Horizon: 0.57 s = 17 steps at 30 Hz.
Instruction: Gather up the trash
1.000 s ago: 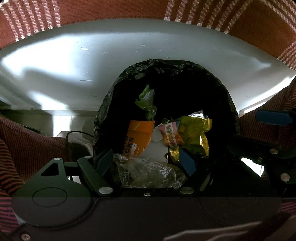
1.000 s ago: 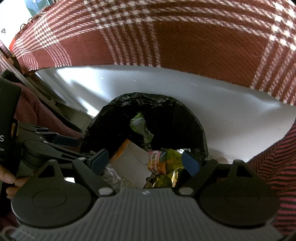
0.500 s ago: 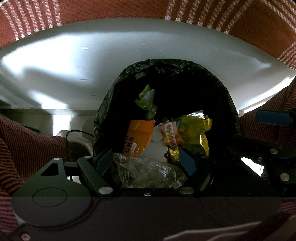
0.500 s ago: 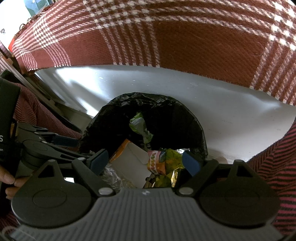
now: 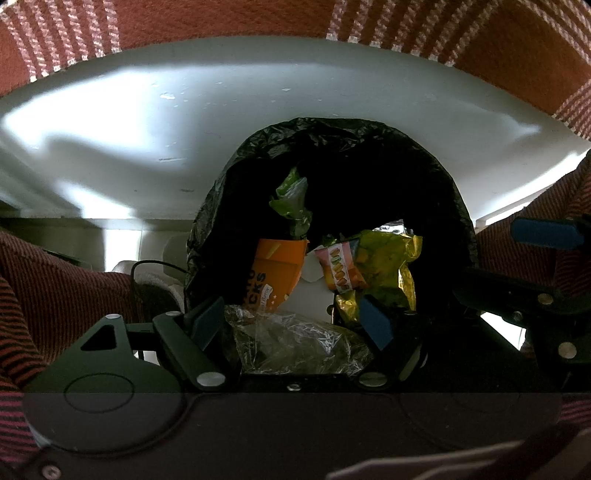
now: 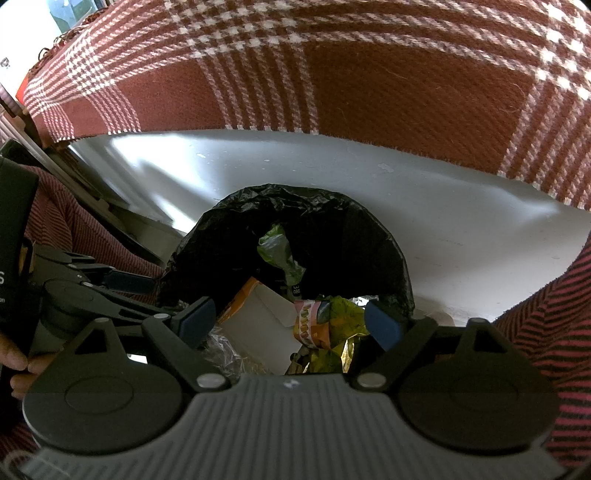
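A bin lined with a black bag (image 5: 436, 177) (image 6: 354, 214) stands on the pale floor and holds trash: an orange carton (image 5: 273, 269) (image 6: 240, 295), a green wrapper (image 5: 291, 199) (image 6: 275, 247), a yellow-green snack bag (image 5: 380, 258) (image 6: 340, 317), a small pink packet (image 5: 340, 269) and clear crinkled plastic (image 5: 295, 339). My left gripper (image 5: 291, 321) hovers open over the bin's near rim, nothing between its fingers. My right gripper (image 6: 288, 321) is open above the same bin and empty. The left gripper also shows at the left of the right wrist view.
A red plaid cloth (image 6: 332, 74) (image 5: 221, 18) hangs across the top of both views. Red striped fabric (image 5: 55, 288) (image 6: 546, 325) lies on both sides of the bin. A hand (image 6: 18, 373) holds the left gripper. Pale floor (image 5: 147, 129) surrounds the bin.
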Tool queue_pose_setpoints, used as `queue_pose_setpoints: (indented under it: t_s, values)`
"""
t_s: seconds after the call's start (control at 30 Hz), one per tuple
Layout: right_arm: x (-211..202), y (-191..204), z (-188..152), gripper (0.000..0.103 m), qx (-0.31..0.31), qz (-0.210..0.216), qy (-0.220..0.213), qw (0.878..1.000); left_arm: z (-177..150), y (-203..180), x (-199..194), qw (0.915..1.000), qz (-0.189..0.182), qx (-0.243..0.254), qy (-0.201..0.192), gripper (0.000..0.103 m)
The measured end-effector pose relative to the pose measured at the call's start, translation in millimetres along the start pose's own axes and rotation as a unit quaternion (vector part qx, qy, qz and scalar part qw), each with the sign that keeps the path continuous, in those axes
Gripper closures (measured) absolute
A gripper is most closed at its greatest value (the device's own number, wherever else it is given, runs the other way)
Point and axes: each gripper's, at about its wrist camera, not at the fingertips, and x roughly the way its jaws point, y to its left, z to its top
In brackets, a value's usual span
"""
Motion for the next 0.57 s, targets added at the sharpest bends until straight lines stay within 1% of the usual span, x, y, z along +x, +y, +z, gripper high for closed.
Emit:
queue_pose_setpoints:
  t_s: [0.27, 0.47, 0.57]
  values:
    - [0.3, 0.2, 0.1, 0.01, 0.0, 0.0, 0.0, 1.0, 0.2, -0.1, -0.3, 1.0, -0.001, 0.0, -0.001, 0.022]
    - [0.2, 0.5, 0.1, 0.01, 0.0, 0.0, 0.0, 1.0, -0.2, -2.6, -3.8, 0.9999, -0.005, 0.008, -0.012, 0.02]
    - [0.5, -1.3, -0.2, 0.01, 0.001, 0.0, -0.003, 1.0, 1.1, -1.7, -4.6, 0.9999, -0.004, 0.004, -0.012, 0.02]
